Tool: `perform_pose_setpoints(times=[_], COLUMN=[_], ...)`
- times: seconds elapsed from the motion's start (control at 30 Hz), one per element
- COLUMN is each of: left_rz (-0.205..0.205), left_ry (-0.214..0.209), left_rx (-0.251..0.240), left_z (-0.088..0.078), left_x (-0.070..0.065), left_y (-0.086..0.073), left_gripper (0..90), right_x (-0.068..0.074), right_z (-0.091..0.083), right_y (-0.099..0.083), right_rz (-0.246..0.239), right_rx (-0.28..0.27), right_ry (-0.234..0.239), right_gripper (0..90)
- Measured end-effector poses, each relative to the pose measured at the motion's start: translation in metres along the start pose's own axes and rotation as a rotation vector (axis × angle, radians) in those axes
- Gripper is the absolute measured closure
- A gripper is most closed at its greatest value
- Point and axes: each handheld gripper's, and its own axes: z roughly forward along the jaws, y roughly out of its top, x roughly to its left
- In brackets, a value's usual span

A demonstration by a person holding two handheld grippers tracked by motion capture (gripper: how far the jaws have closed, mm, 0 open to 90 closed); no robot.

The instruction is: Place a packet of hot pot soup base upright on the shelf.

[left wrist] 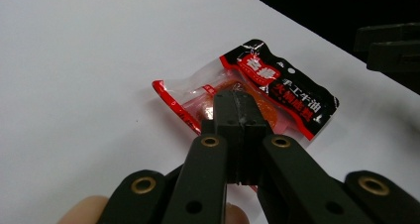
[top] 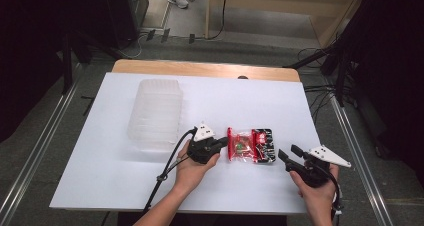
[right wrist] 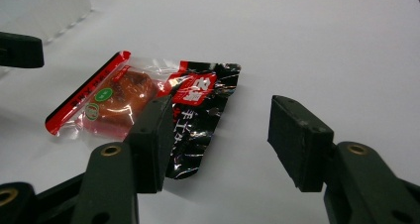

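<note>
White board covers the bench (top: 100, 176), with a strip of bare wood seen along its far edge and grey floor, cables and dark stands around it

Nearest, at about 5 o'clock on the bench in the high view, the right gripper (top: 289, 156) is held in the right hand (top: 317, 188); its jaws are spread wide with nothing between them, and they are pointed toward 10 o'clock, just short of the packet's right end. In the right gripper view the right gripper (right wrist: 225, 140) is seen with the packet's black end lying beyond its left-hand jaw.

At about 6 o'clock the left gripper (top: 224, 144) is held in the left hand (top: 192, 168). In the left gripper view the left gripper (left wrist: 237, 105) is seen with its jaws pressed together and nothing caught between them, the tips poised over the packet's clear end; whether the film is touched cannot be told.

Between the two grippers a red and black snack packet (top: 250, 145) lies flat on the bench.

Farther off, toward 11 o'clock, a clear plastic container (top: 155, 113) rests on the bench, well apart from the packet
</note>
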Motion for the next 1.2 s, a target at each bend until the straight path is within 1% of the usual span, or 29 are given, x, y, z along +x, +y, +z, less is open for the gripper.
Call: perform_pose_setpoints(times=[0.13, 0.23, 0.4, 0.47, 0.5, 0.6, 0.67, 0.7, 0.73, 0.77, 0.8, 0.83, 0.9, 0.93, 0.97, 1.0, 1.03, 1.2], left_rz=[-0.006, -0.002, -0.004, -0.005, -0.011, -0.009, -0.006, -0.008, 0.003, -0.002, -0.002, -0.009, -0.006, -0.001, -0.001, -0.002, -0.007, 0.001], left_ry=[0.008, 0.014, 0.025, 0.024, 0.02, 0.016, 0.001, 0.001, 0.015, 0.02, 0.02, 0.029, 0.035, 0.058, 0.058, 0.067, 0.068, 0.087], left_rx=[0.005, 0.007, 0.034, 0.034, 0.028, 0.027, 0.036, 0.043, 0.076, 0.093, 0.093, 0.112, 0.118, 0.141, 0.141, 0.156, 0.167, 0.193], left_z=[0.007, 0.008, 0.014, 0.014, 0.015, 0.017, 0.02, 0.021, 0.023, 0.024, 0.024, 0.026, 0.026, 0.027, 0.027, 0.028, 0.028, 0.031], left_x=[0.0, 0.0, 0.001, 0.001, 0.001, -0.001, -0.002, -0.003, -0.002, -0.002, -0.002, -0.001, -0.001, -0.001, -0.001, -0.001, -0.001, -0.002], left_y=[-0.002, -0.003, -0.006, -0.006, -0.006, -0.005, -0.006, -0.006, -0.008, -0.009, -0.009, -0.01, -0.01, -0.011, -0.011, -0.012, -0.012, -0.014], left_gripper=[90.0, 90.0, 90.0, 90.0, 90.0, 90.0, 90.0, 90.0, 90.0, 90.0, 90.0, 90.0, 90.0, 90.0, 90.0, 90.0, 90.0, 90.0], right_x=[0.0, 0.001, 0.0, 0.0, 0.0, 0.001, 0.001, 0.001, 0.001, 0.002, 0.001, 0.001, 0.001, 0.001, 0.001, 0.001, 0.001, 0.004], right_z=[0.0, 0.0, 0.0, 0.0, 0.0, 0.001, 0.001, 0.001, 0.001, 0.001, 0.001, 0.001, 0.001, 0.001, 0.001, 0.001, 0.001, 0.0], right_y=[0.0, 0.0, -0.001, -0.001, -0.001, -0.001, -0.001, -0.001, -0.001, -0.001, -0.002, -0.002, -0.002, -0.002, -0.002, -0.002, -0.001, 0.0], right_rz=[0.0, -0.002, 0.0, 0.003, 0.002, -0.001, -0.002, -0.002, -0.003, -0.002, -0.002, -0.001, 0.001, 0.003, 0.003, 0.005, 0.006, 0.022], right_rx=[0.0, 0.001, 0.003, 0.003, 0.004, 0.003, 0.005, 0.006, 0.007, 0.007, 0.008, 0.007, 0.007, 0.007, 0.007, 0.007, 0.008, -0.002], right_ry=[0.002, 0.002, 0.003, 0.002, 0.004, 0.004, 0.004, 0.002, 0.003, 0.002, 0.002, 0.003, 0.004, 0.004, 0.004, 0.005, 0.006, 0.023], right_gripper=[44.6, 44.6, 44.6, 44.6, 44.6, 44.6, 44.6, 44.6, 44.6, 44.6, 44.5, 44.5, 43.8, 42.9, 42.9, 41.9, 41.0, 38.9])
